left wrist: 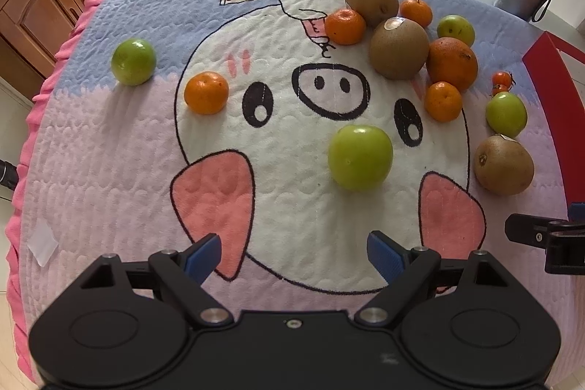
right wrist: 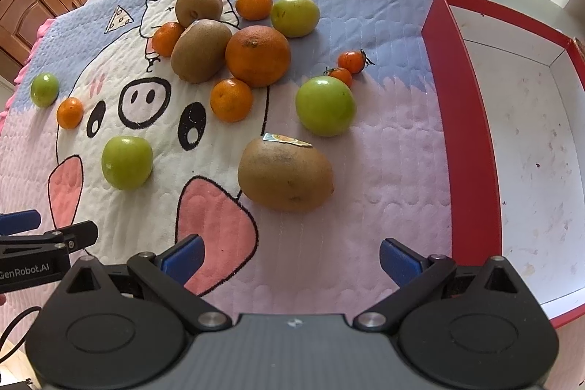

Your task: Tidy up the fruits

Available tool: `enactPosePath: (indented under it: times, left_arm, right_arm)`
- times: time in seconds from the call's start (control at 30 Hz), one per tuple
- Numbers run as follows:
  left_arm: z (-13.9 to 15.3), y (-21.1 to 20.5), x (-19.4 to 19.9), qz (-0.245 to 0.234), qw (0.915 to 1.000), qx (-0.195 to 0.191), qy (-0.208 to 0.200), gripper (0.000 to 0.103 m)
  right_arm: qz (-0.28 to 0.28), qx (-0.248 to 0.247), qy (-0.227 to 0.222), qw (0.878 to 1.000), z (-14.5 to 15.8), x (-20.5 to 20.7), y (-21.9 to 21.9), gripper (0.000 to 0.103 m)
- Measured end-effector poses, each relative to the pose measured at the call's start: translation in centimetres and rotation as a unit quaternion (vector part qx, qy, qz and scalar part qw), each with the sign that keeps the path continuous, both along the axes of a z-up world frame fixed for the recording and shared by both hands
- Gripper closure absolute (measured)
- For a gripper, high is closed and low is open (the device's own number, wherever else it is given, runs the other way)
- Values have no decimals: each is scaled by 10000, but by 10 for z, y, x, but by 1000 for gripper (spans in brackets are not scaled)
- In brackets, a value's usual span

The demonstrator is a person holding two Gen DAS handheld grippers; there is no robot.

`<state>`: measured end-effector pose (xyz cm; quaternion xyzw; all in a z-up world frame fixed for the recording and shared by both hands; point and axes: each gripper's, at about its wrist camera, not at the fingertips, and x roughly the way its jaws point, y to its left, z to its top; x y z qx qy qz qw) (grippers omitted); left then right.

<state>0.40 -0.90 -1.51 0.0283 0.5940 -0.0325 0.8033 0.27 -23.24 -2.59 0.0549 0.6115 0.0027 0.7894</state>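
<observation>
Fruit count on the blanket

Ahead of the jaws: four green apples (right wrist: 127, 162), three kiwis (right wrist: 285, 173), four small tangerines (right wrist: 231, 99), one large orange (right wrist: 258, 56), two cherry tomatoes (right wrist: 351, 61); one red tray (right wrist: 471, 119) right of them.

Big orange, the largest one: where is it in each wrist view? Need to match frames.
Left wrist: big orange sits upper right, touching the stickered kiwi on its left.
Right wrist: big orange sits upper centre, the same kiwi against its left.
Shared landmark: the pig's snout printed on the mat.
</observation>
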Motion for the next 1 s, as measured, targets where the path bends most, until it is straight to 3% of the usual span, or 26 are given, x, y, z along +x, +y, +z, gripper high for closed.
enactPosePath:
  times: [0.2,0.37,0.57,0.87,1.0]
  left_arm:
    - [-4,-3,2,-81,9999,-73,28,0]
    - [-10,-6,6,-150,9996,-229,81,0]
    - [-19,-11,21,-259,9991,-335,86,0]
    - [-42,-27,46,-570,9979,-257,196,0]
    - [-50,-31,52,-606,9978,-112,251,0]
  right_arm:
    - [-48,162,-41,9998,-7,3,-10,0]
    - [293,44,-211,9993,-20,4,-16,0]
    - [367,277,-173,9988,-42,8,-22,0]
    - [634,-284,-193,9974,-60,19,-5,0]
    - [501,-298,-471,9972,-62,15,-4,0]
